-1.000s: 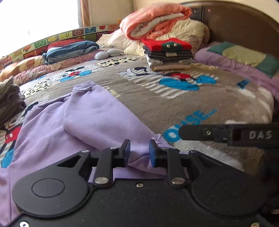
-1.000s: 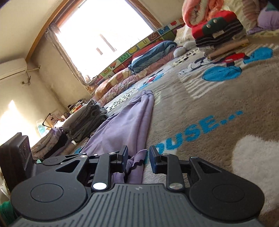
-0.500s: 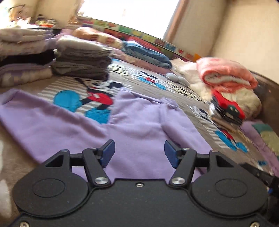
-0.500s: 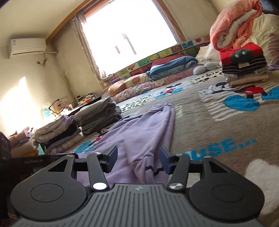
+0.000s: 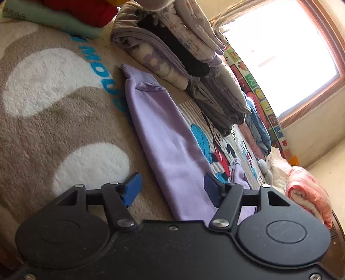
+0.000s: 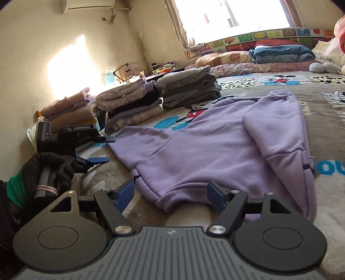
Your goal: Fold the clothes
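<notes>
1. The lilac sweatshirt [image 6: 215, 137] lies spread on the bed [image 6: 323, 97], over a brown cartoon-mouse blanket [image 5: 54, 133].
2. One sleeve [image 5: 163, 137] stretches straight out toward the piles, its ribbed cuff [image 5: 140, 81] near the closest one; the other sleeve [image 6: 278, 127] is folded across the body.
3. The left gripper [image 5: 172, 189] hovers low with its blue pads spread wide, released, holding nothing; the straight sleeve runs between its fingers.
4. The right gripper [image 6: 171, 192] is likewise released, its fingers either side of the ribbed hem [image 6: 183, 195], not closed on it.
5. From the right wrist view, a black-gloved hand [image 6: 51, 170] grips the left gripper's handle beside the sweatshirt.
6. Stacks of folded clothes [image 6: 187, 90] sit beyond the sweatshirt, with folded bedding [image 6: 282, 52] under the bright window [image 6: 232, 17].
</notes>
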Tool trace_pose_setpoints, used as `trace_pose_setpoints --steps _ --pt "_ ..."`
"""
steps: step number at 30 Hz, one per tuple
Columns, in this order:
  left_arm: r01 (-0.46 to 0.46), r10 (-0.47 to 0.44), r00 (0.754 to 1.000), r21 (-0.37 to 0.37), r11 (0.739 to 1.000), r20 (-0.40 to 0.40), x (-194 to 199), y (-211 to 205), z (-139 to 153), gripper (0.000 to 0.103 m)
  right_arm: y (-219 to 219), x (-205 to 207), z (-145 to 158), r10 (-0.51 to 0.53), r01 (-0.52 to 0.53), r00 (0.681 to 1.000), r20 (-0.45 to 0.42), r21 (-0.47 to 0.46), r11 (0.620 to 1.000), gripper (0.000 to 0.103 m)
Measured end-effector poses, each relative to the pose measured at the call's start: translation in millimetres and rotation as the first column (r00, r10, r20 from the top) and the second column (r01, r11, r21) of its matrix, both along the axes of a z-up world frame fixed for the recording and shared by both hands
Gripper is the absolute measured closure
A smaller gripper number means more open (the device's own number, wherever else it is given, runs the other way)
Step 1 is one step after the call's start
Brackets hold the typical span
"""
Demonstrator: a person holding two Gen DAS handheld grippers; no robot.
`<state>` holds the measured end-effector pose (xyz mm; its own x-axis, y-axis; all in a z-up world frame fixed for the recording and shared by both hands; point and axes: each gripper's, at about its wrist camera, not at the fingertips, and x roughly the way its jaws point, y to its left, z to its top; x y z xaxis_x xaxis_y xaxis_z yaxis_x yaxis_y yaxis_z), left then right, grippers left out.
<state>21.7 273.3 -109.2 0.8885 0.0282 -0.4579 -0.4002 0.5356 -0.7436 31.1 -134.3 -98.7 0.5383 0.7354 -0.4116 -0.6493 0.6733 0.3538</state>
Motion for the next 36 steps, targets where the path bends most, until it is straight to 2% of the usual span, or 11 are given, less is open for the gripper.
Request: trace_pose_setpoints --steps 5,9,16,19,20,24,27,29,33,35,36 --pt "-0.082 0.084 0.996 -0.06 0.995 0.038 13 33 -10 0.053 3 10 -23 -0.005 0.003 0.993 -0.122 -0.02 1.0 0.014" --pt "-0.124 0.129 0.991 -0.098 0.987 0.045 23 59 -18 0.068 5 8 -29 0.002 -0.005 0.993 -0.122 -0.023 1.0 0.011" --pt "-0.118 0.127 0.989 -0.126 0.985 0.072 46 83 -22 0.069 3 3 -30 0.027 -0.029 0.994 -0.11 -0.012 1.0 0.008" --pt "-0.097 0.107 0.991 -0.112 0.989 0.085 47 84 -19 0.089 3 -1 -25 0.022 -0.023 0.995 -0.102 -0.006 1.0 0.008" --pt "-0.087 0.096 0.991 -0.099 0.991 0.094 48 81 -17 0.101 3 -2 -24 0.021 -0.021 0.995 -0.099 -0.005 1.0 0.008" --pt "-0.017 0.005 0.99 0.085 0.996 0.144 61 53 18 0.101 3 -7 -17 0.014 -0.014 0.996 -0.088 0.003 1.0 0.009" --pt "0.06 -0.105 0.982 0.265 0.963 0.16 71 18 44 0.101 3 -11 -12 0.009 -0.009 0.997 -0.08 0.008 1.0 0.026" --pt "0.137 -0.205 0.971 0.419 0.898 0.121 83 -16 55 0.101 1 -16 -7 0.003 -0.002 0.998 -0.065 0.021 1.0 0.028" --pt "0.33 -0.42 0.907 0.692 0.642 -0.044 98 -94 60 0.1 -6 -19 5 -0.015 0.025 0.997 -0.072 0.13 0.991 0.028" --pt "0.482 -0.535 0.825 0.722 0.496 -0.184 104 -129 45 0.089 -12 -12 5 -0.045 0.069 0.991 -0.123 0.196 0.978 0.028" --pt "0.549 -0.581 0.774 0.725 0.416 -0.253 107 -146 37 0.064 -15 -8 5 -0.059 0.093 0.987 -0.149 0.228 0.969 0.028"
